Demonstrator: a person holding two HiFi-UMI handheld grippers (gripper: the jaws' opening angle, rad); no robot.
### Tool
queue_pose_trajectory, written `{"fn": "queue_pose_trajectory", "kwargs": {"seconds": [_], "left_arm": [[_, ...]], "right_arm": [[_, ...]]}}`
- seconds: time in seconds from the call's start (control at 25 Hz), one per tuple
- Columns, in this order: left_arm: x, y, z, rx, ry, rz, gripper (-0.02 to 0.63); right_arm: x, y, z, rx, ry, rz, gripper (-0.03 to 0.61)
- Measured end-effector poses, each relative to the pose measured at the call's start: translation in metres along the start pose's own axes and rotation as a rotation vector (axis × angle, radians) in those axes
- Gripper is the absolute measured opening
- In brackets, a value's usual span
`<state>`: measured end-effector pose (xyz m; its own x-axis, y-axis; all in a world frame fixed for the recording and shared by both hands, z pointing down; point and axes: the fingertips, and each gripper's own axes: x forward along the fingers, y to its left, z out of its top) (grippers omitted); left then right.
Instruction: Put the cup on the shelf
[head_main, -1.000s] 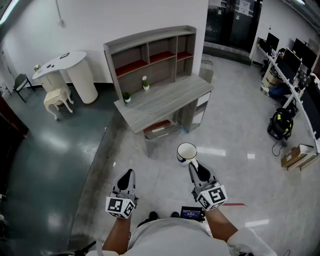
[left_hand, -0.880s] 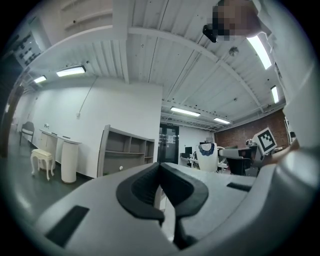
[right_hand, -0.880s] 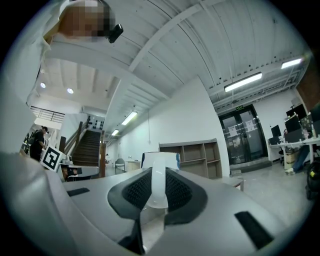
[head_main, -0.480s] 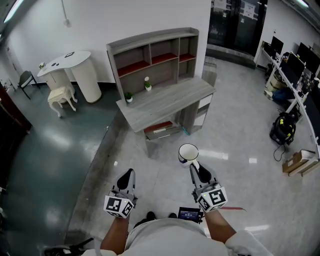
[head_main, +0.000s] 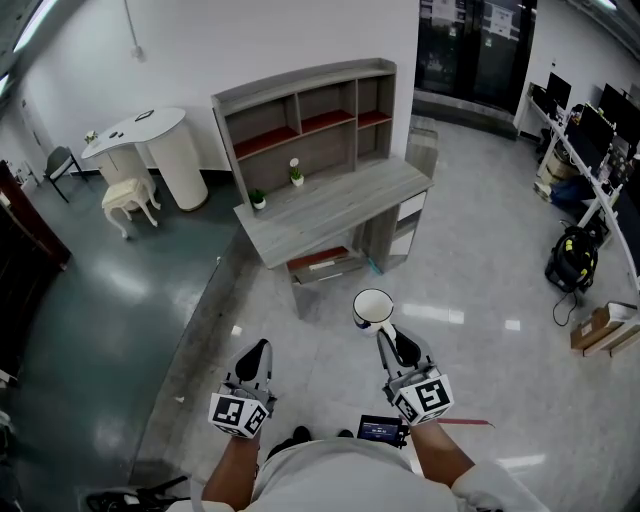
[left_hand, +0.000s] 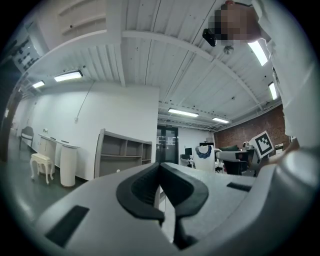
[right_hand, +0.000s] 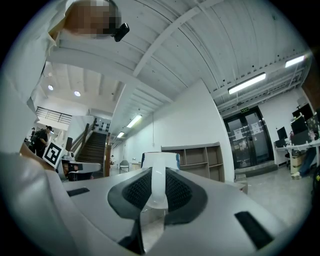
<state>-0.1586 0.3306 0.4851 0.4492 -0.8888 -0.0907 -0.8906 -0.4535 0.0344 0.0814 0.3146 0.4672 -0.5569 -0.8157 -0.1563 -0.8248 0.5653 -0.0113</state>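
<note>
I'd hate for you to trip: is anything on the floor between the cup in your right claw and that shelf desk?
Nothing. In the head view only bare pale floor lies between the cup and the desk under the shelf.

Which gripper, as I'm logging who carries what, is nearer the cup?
Right. The right gripper holds the cup by its handle, directly behind it; the left gripper hangs empty, jaws together, well off to the cup's left.

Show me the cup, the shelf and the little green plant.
cup (head_main: 373, 307): head view, on its open mouth.
shelf (head_main: 325, 105): head view, on the back panel of the middle compartment.
green plant (head_main: 259, 198): head view, on its leaves.
</note>
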Motion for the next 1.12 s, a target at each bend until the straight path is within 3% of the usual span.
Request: {"fn": "queue_pose_trajectory", "kwargs": {"seconds": [0.6,1.12], "left_arm": [[0.036,-0.026,-0.010,0.004,0.015,-0.026,0.008],[0.116,0.005,-0.030,-0.023,0.021,-0.058,0.008]], "right_arm": [[-0.009,-0.040,0.000,0.011,-0.023,-0.015,0.077],[0.046,-0.093,-0.014,0.013,-0.012,-0.035,0.077]]}}
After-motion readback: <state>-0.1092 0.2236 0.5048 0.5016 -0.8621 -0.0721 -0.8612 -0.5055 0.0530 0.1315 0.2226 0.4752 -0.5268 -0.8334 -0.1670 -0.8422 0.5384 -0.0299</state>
